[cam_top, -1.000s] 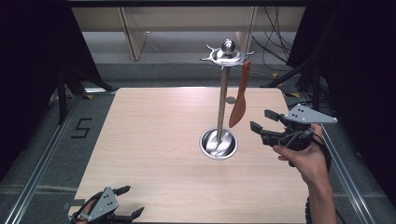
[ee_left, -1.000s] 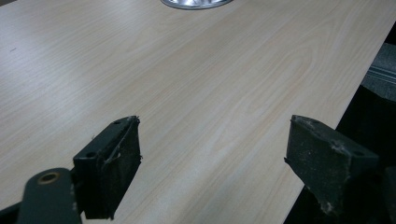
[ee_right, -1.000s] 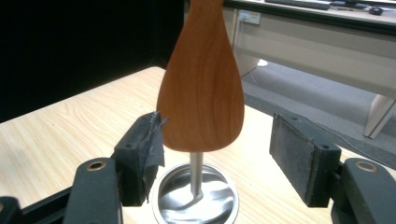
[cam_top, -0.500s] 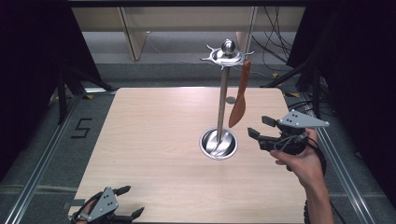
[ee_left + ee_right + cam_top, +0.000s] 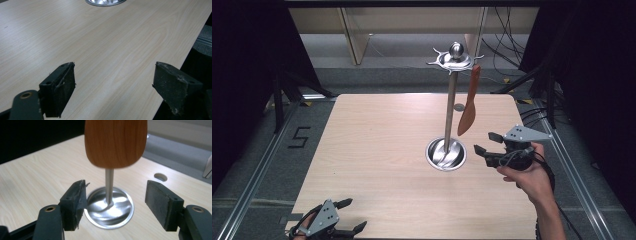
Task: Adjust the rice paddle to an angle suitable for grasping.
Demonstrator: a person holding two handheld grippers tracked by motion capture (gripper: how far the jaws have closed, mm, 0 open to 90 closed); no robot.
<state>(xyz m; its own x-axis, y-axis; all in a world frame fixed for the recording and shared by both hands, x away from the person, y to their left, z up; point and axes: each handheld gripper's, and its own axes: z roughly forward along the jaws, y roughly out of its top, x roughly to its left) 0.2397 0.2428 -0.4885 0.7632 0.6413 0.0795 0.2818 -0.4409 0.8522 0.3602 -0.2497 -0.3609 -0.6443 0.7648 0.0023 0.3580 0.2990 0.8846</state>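
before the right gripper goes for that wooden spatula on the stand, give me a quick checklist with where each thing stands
1. Right gripper open: ok, its fingers stand wide apart with nothing between them.
2. Wooden spatula hanging free on the stand: ok, its blade hangs beside the pole above the base.
3. Gripper lined up with the blade: ok, in the right gripper view the blade hangs centred above the gap.
4. Contact with the spatula: not yet, the gripper sits apart from it, lower and to its side.
5. Left gripper out of the way: ok, open at the near edge of the table.
6. How the handle hooks on the top ring: cannot tell.
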